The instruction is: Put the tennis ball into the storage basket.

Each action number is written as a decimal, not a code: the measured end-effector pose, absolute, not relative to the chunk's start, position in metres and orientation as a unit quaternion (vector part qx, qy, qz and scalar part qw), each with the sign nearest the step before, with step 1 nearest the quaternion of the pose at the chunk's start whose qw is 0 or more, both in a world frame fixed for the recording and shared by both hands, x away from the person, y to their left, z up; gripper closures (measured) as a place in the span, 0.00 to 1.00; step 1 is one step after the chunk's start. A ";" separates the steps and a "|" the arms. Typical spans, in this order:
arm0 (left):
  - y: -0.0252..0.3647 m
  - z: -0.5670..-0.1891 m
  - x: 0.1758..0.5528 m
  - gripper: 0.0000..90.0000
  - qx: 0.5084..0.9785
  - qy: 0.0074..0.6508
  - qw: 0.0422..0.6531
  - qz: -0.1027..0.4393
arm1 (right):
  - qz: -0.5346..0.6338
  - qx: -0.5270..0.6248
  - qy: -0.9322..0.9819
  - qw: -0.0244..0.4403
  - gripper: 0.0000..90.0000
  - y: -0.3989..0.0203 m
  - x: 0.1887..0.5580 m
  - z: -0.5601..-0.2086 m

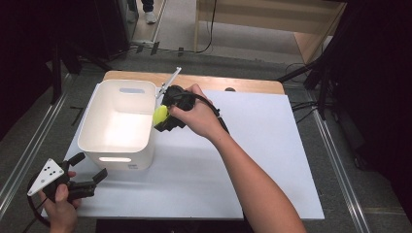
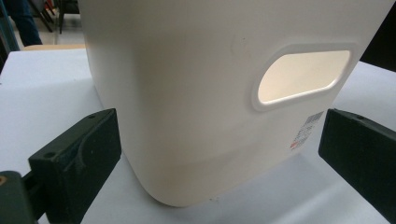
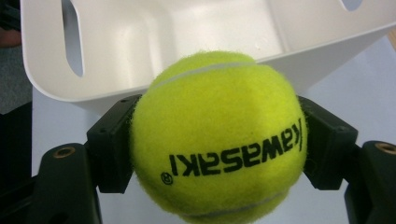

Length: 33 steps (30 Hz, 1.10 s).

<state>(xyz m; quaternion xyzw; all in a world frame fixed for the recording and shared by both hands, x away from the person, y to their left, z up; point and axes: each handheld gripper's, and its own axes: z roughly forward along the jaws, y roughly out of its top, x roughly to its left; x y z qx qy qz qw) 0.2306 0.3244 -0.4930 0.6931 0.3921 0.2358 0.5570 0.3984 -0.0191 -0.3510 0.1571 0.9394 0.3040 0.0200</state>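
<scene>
Right now the right gripper (image 1: 163, 118) is clamped on a yellow tennis ball (image 3: 217, 137), held at the right rim of the white bin (image 1: 118, 127), seemingly just outside it. That bin sits toward the desk's (image 1: 272, 160) far left corner. Near the left front corner, the left gripper (image 1: 93, 177) waits with jaws spread, just short of the bin's near wall.

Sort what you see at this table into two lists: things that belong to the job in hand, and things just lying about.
In the job:
- ball, clamped in the right gripper beside the bin's rim
- bin, white, nothing visible inside
- left gripper, open, at the bin's near wall

Lying about:
- wooden frame behind the table
- cables on the floor
</scene>
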 end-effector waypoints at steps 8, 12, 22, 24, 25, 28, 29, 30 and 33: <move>0.325 -0.493 0.230 0.00 0.694 0.392 0.556 0.236 | 0.302 0.147 0.942 0.022 0.26 -0.009 0.397 -0.342; 0.324 -0.493 0.230 0.00 0.693 0.392 0.556 0.236 | 0.303 0.144 0.942 0.023 0.26 -0.004 0.397 -0.338; 0.325 -0.493 0.230 0.00 0.694 0.390 0.557 0.237 | 0.303 0.137 0.943 0.020 0.26 0.009 0.395 -0.335; 0.325 -0.493 0.230 0.00 0.694 0.391 0.557 0.236 | 0.303 0.134 0.943 0.018 0.26 0.012 0.395 -0.335; 0.325 -0.493 0.230 0.00 0.694 0.391 0.557 0.236 | 0.307 0.133 0.942 0.018 0.26 0.014 0.395 -0.336; 0.325 -0.493 0.230 0.00 0.694 0.391 0.557 0.235 | 0.307 0.125 0.943 0.019 0.26 0.021 0.395 -0.335; 0.325 -0.493 0.230 0.00 0.694 0.391 0.558 0.235 | 0.307 0.125 0.943 0.019 0.26 0.021 0.395 -0.335; 0.325 -0.493 0.230 0.00 0.693 0.391 0.558 0.235 | 0.306 0.125 0.944 0.018 0.26 0.022 0.394 -0.335; 0.324 -0.493 0.230 0.00 0.692 0.391 0.560 0.235 | 0.306 0.122 0.944 0.018 0.26 0.026 0.394 -0.335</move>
